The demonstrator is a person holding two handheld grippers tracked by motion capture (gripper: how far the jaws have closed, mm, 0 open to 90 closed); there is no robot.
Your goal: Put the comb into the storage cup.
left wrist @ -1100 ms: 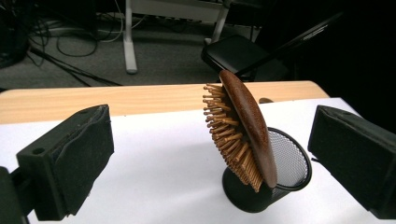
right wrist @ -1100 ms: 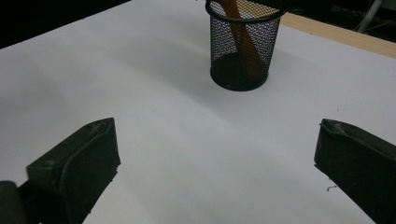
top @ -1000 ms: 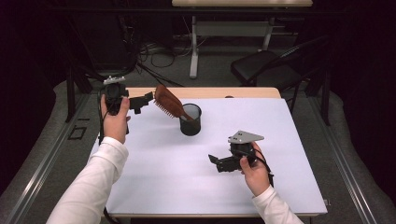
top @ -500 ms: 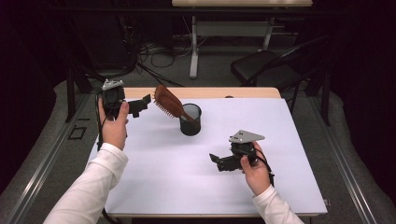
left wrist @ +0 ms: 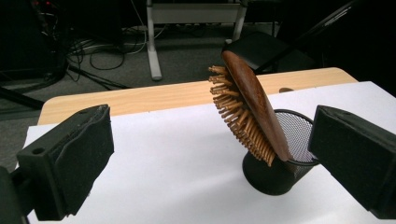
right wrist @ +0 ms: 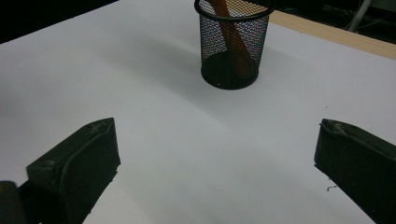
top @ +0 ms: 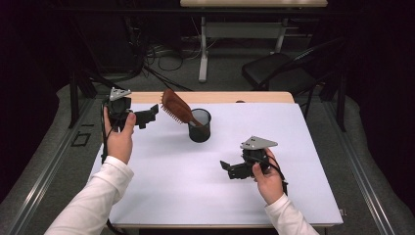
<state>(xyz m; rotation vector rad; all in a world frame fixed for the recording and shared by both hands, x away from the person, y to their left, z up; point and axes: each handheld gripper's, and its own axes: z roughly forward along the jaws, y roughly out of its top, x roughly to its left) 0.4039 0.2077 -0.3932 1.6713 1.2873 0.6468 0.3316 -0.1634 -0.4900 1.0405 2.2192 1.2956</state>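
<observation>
A brown wooden hairbrush (top: 177, 108) (left wrist: 250, 112) stands handle-down in a black mesh cup (top: 199, 125) (left wrist: 280, 158) (right wrist: 232, 44) and leans left over the rim, bristles facing down-left. My left gripper (top: 148, 116) (left wrist: 210, 163) is held above the table's far left, open and empty, its jaws pointing at the brush from a short way off. Near the table's middle right, my right gripper (top: 228, 170) (right wrist: 215, 172) rests low, open and empty, pointing left toward the cup.
A white sheet (top: 210, 181) covers the wooden table (top: 220, 97). Behind the table stand a black chair (top: 279, 71) and a second table's leg (top: 203, 54), with cables on the floor.
My left gripper has drawn back to the left, away from the hairbrush, which stays leaning in the cup. The right gripper has stayed put.
</observation>
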